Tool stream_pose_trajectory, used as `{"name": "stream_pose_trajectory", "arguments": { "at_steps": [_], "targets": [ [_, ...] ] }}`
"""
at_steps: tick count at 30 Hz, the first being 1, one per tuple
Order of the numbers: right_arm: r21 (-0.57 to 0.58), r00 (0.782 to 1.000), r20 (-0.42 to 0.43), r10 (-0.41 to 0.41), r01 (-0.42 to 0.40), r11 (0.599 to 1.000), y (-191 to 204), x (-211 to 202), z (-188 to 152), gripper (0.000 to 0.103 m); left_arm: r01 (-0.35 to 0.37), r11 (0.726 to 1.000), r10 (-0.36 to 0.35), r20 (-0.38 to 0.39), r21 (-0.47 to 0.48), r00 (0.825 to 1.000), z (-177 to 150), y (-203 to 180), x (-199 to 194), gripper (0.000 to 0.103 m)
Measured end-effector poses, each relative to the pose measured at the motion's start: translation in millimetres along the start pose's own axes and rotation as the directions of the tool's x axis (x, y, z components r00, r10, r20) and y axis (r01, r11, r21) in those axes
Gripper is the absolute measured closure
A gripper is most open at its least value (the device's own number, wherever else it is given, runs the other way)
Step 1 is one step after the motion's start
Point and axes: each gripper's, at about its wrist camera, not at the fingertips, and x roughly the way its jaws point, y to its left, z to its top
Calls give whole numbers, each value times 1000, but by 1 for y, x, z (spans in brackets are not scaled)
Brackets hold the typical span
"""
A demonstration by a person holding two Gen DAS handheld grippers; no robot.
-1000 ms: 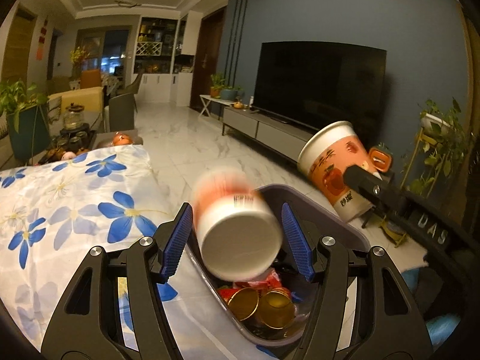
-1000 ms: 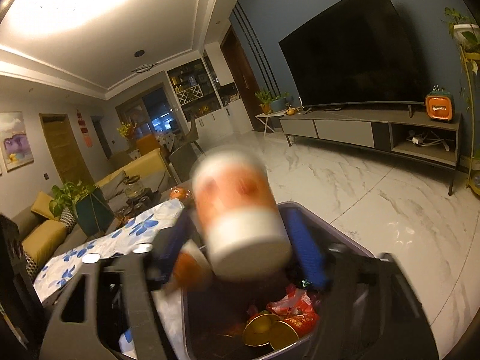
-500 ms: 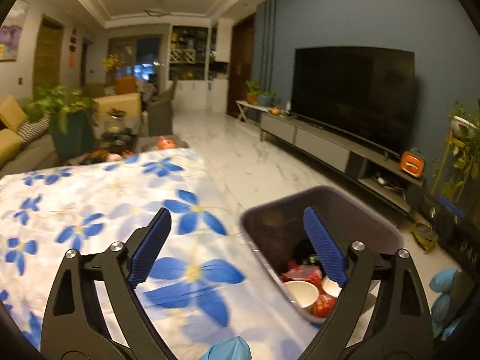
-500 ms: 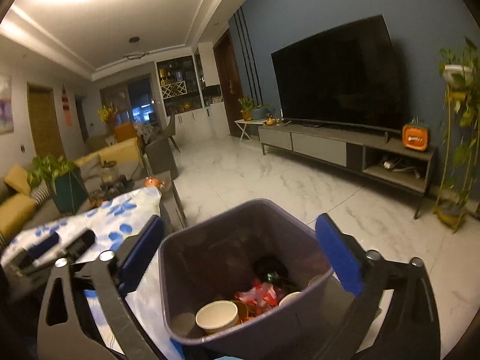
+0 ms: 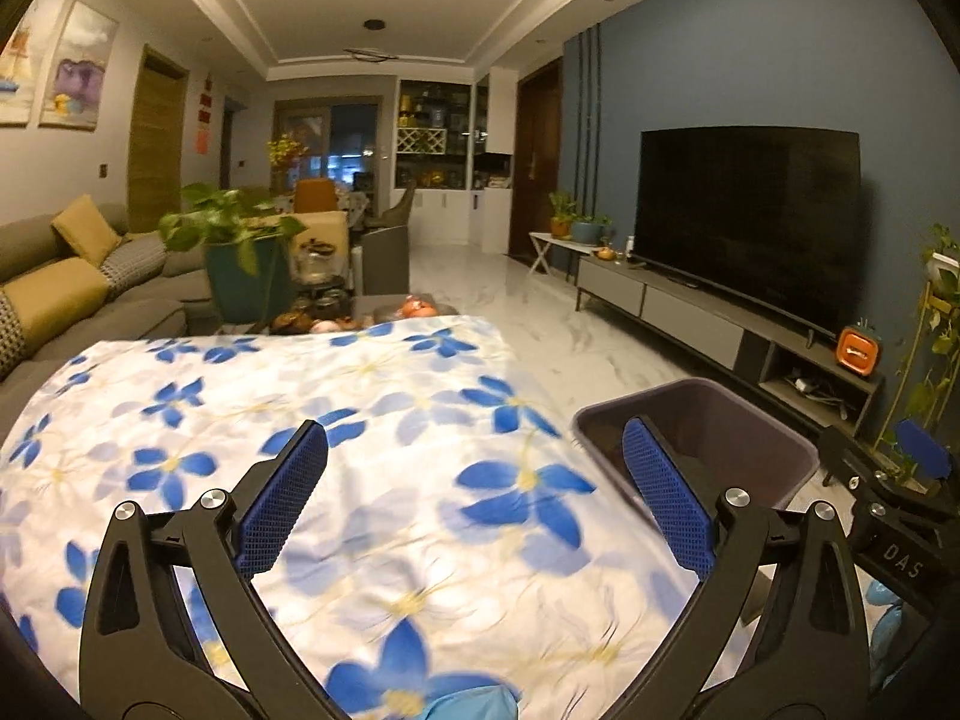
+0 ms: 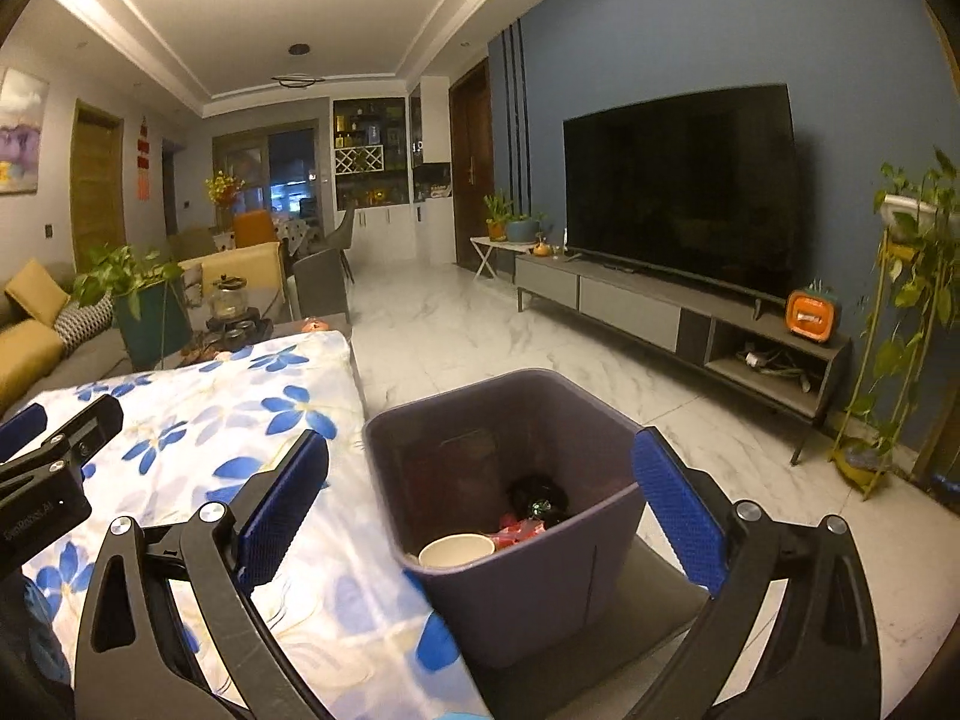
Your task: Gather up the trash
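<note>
- Trash is what I'm after, and both tools are empty: my left gripper has its jaws spread wide over the flowered tablecloth, pinching nothing.
- My right gripper is likewise spread wide, framing the purple bin with nothing between its blue pads.
- Near me, the cloth within view carries no litter that I can see; its far end holds only a teapot set and an orange object, which I judge are not trash.
- Just beside the table's right edge stands the bin, on a dark mat on the marble floor.
- Inside it, the right wrist view shows a paper cup lying mouth up, red wrappers and a dark crumpled piece behind them.
- The load sits low, well under the rim, so there is room for more.
- My judgement: collecting from this table looks nearly or wholly done; what remains is checking the nearest strip of cloth, hidden under the tools.
- Farther off, the floor towards the TV stand looks bare.
</note>
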Motion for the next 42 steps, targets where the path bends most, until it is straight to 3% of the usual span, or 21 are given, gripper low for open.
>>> {"name": "stream_pose_trajectory", "arguments": {
  "at_steps": [8, 20, 42],
  "targets": [
    [-20, 1000, 16, 18, -18, 1000, 29, -43, -9, 6, -57, 998, 56, -33, -2, 998, -19, 36, -42, 6],
    [-32, 998, 10, 70, -69, 997, 55, -93, -22, 6, -78, 997, 77, -28, -26, 997, -33, 69, -96, 6],
    [-46, 995, 39, 96, -94, 995, 68, -122, -28, 6, -86, 995, 85, -15, -50, 996, -41, 84, -128, 6]
  ]
}}
